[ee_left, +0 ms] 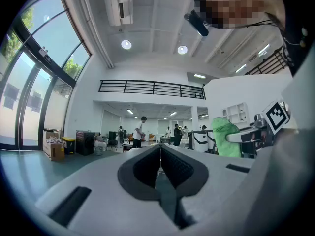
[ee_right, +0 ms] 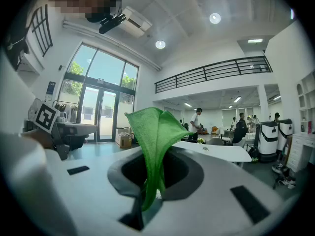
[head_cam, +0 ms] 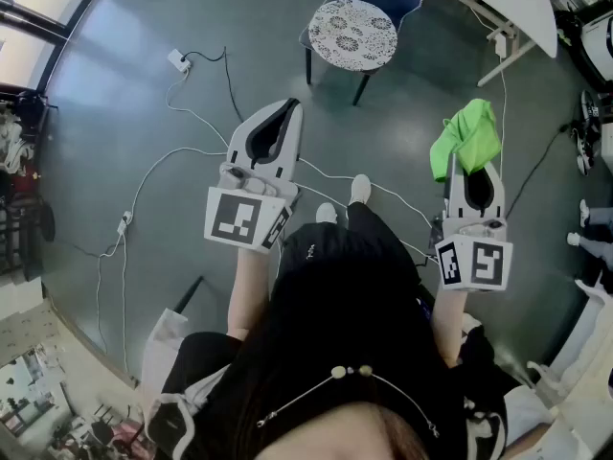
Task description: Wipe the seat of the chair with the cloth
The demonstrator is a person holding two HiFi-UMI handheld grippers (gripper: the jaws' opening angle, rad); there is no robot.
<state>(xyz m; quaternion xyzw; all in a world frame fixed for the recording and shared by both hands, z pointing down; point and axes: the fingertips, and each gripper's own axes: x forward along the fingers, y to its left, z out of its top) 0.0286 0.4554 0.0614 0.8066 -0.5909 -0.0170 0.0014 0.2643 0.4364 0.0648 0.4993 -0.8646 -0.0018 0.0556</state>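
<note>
Head view: right gripper (head_cam: 476, 172) clamps green cloth (head_cam: 466, 140), left gripper (head_cam: 289, 108) closed and empty; best to walk up and press cloth flat on chair seat (head_cam: 354, 34).

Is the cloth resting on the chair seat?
No, the green cloth is pinched in the right gripper, held apart from the chair seat.

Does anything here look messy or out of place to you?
Yes: white cables trail loosely across the floor in front of the chair, right by the person's shoes, a likely trip hazard. Nothing looks spilled or broken.
</note>
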